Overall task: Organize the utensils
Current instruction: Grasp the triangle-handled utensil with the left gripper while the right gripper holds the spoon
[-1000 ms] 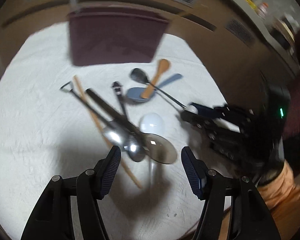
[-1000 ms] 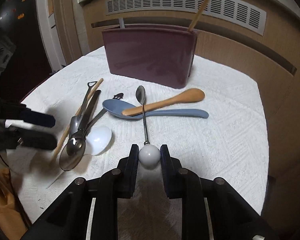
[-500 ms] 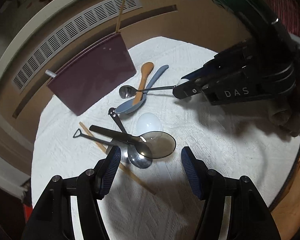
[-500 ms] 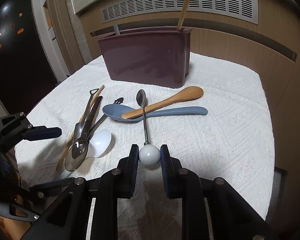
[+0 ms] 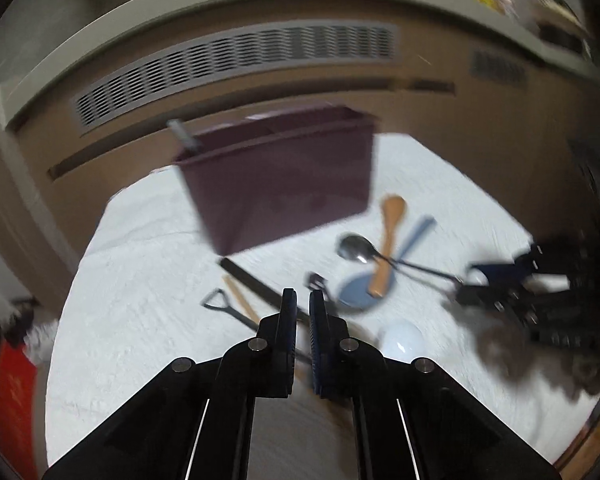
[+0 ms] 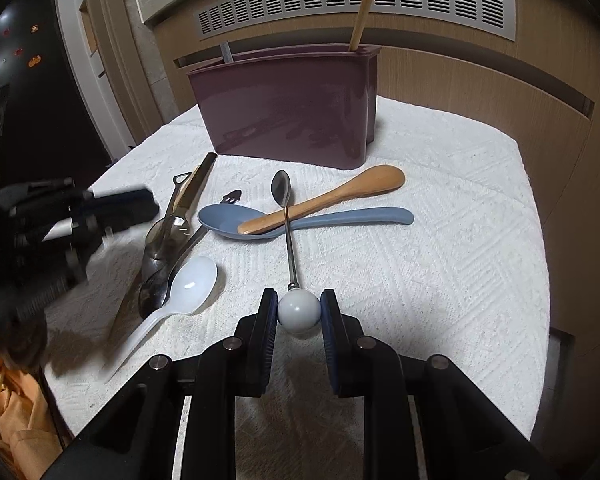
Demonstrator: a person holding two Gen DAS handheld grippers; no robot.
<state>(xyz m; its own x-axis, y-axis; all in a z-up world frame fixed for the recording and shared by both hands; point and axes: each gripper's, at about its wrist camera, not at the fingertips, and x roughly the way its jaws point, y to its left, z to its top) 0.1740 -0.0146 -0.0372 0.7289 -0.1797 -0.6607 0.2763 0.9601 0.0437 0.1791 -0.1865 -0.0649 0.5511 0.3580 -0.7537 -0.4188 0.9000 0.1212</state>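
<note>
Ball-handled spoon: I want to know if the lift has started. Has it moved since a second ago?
No. The ball-handled spoon still lies across the blue spoon, its ball clamped in the right gripper, same spot before the maroon holder.

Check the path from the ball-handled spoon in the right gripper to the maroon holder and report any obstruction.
The right gripper is shut on the ball-handled spoon. Its shaft lies under the wooden spoon, which rests in the blue spoon. Both lie between it and the maroon holder.
</note>
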